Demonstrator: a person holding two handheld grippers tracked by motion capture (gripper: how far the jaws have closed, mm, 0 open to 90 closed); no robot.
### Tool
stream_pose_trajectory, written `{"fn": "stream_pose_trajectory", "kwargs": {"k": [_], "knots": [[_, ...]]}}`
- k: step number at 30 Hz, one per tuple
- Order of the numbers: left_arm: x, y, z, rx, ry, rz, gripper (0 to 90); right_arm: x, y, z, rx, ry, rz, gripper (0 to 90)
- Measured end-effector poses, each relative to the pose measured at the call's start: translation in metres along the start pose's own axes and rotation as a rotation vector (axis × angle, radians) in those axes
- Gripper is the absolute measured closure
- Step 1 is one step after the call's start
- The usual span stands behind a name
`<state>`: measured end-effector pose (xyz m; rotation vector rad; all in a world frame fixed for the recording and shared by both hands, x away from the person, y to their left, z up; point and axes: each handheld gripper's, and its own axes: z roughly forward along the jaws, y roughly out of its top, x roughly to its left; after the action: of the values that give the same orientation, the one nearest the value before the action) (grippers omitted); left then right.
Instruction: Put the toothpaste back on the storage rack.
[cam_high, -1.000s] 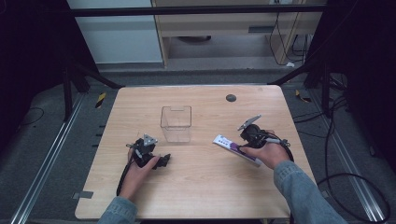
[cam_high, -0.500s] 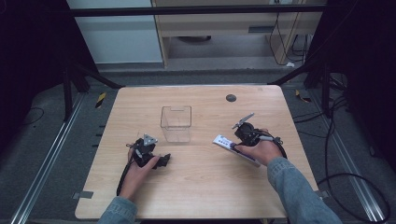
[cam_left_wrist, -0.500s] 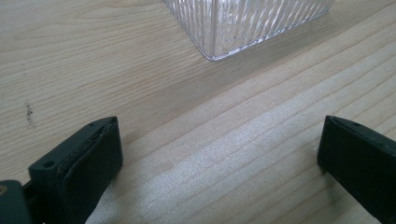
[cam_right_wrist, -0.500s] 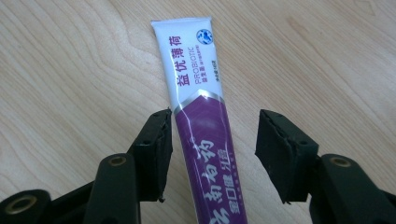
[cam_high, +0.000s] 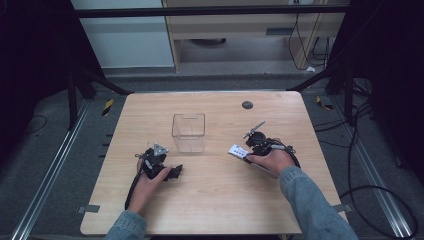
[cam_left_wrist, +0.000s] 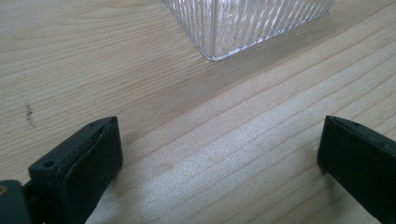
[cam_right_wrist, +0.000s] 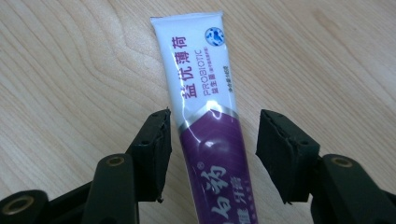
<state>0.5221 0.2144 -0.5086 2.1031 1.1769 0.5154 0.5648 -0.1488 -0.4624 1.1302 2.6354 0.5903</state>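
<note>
Right gripper view: your right gripper (cam_right_wrist: 212, 154) straddles the tube (cam_right_wrist: 210, 140) lying flat on the table (cam_high: 220, 200) right of the bin (cam_high: 188, 132), jaws unclosed and off-centre, so closing may skew it; left gripper (cam_left_wrist: 219, 163) idles agape.

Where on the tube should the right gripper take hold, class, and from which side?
Grip the tube across its purple body, coming down from above. It lies flat on the table, and its long sides already face the right gripper's open jaws, which straddle it. The flat crimped end is thin and offers less to hold.
</note>
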Motion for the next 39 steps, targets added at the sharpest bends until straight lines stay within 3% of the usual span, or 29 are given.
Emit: {"fn": "stream_pose_trajectory", "kwargs": {"k": [28,39], "knots": [[0.0,0.0,0.0,-0.001,-0.001,-0.001,0.0,-0.003,0.002,0.013,0.042,0.031,0.01,51.9],[0.0,0.0,0.0,-0.001,-0.001,-0.001,0.0,-0.007,0.004,0.012,0.072,0.06,-0.015,59.4]]}}
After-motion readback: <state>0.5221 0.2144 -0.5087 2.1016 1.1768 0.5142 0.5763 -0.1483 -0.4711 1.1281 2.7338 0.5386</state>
